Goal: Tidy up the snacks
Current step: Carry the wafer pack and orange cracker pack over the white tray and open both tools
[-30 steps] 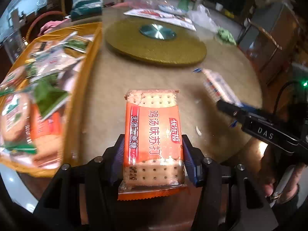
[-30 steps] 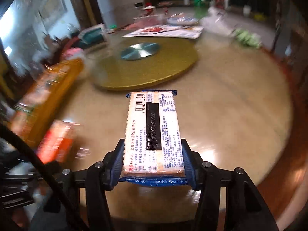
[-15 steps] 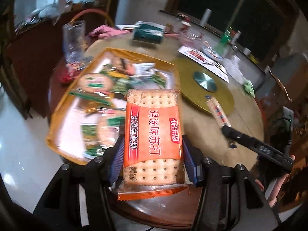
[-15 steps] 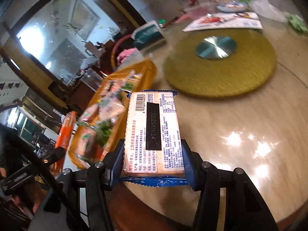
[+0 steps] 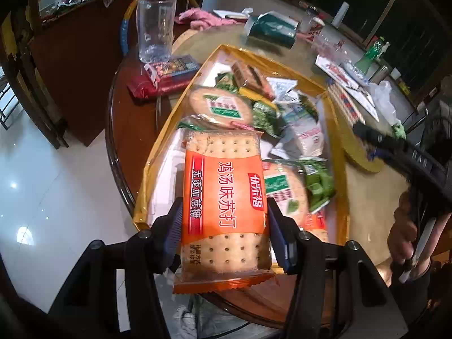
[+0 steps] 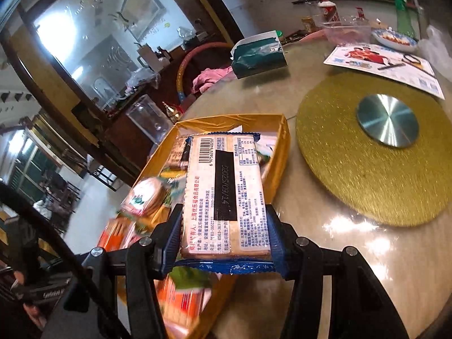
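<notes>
So the left gripper [image 5: 224,226] is clamped on an orange cracker pack [image 5: 223,197], blue pads pressing both long sides, printed face up with the red-and-white label showing and the crimped end hanging back toward the camera. The pack sits in the air above the near end of the yellow tray [image 5: 337,152], not touching anything in it.

The right gripper [image 6: 224,234] has its own snack: a blue-edged cracker pack [image 6: 226,192], squeezed the same way by its long sides, back side up, so you get the barcode, a black date strip and small print. It hangs over the tray's right-hand rim as that camera sees it, roughly where the tray [image 6: 278,152] meets the bare tabletop.

The tray lies along the left edge of the round table [image 6: 310,197] and is already packed: round rice crackers [image 5: 220,104] in clear wrap, green packets [image 5: 317,182], white sachets, a couple of brown bars toward the far end. Some of it is blurred in the right wrist view, so I can't sort out every piece there.

Further out, the gold turntable [image 6: 373,175] with its silver hub sits in the middle of the table. A dark green pouch [image 6: 258,53] and a flyer [image 6: 384,65] are near the far edge. Off the table's left edge, a clear plastic cup [image 5: 155,28] stands on a dark wooden surface next to a red packet [image 5: 158,80].
</notes>
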